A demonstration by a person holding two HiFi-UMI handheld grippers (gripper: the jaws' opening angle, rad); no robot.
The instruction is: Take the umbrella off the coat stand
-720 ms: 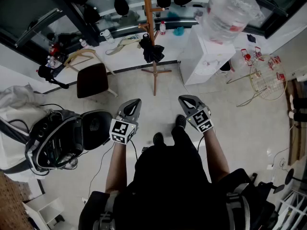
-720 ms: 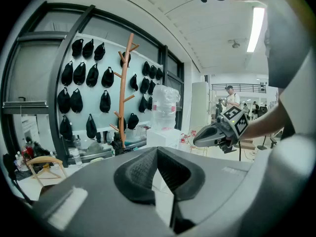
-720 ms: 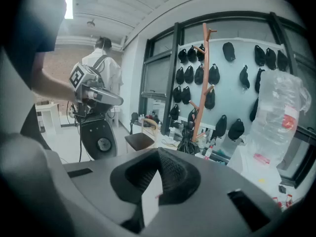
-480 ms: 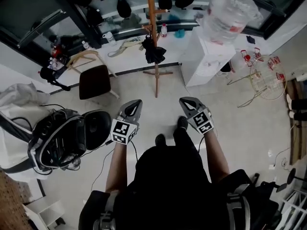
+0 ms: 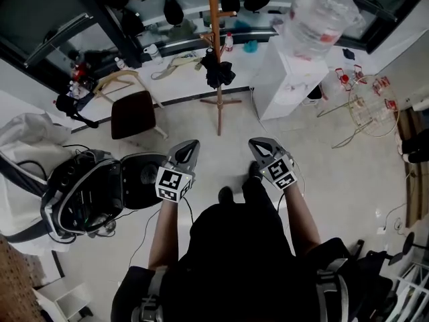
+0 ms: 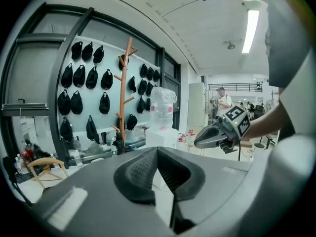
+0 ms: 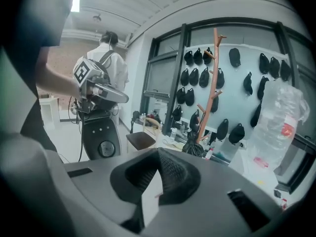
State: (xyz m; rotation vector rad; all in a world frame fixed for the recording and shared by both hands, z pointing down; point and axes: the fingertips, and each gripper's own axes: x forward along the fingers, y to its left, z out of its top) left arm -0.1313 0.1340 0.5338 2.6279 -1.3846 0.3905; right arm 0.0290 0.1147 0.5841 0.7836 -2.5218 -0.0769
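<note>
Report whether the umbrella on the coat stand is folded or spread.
Folded. The umbrella hangs as a dark, loosely bunched bundle close against the coat stand, with no canopy spread out.

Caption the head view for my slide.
Left gripper and right gripper, both shut and empty, held short of the coat stand where the black umbrella hangs.

Coat stand (image 5: 218,110) slightly farther right

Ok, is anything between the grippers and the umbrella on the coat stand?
Nothing visible: only bare floor lies between the left gripper, the right gripper and the umbrella. Chair stands off left, water dispenser off right.
</note>
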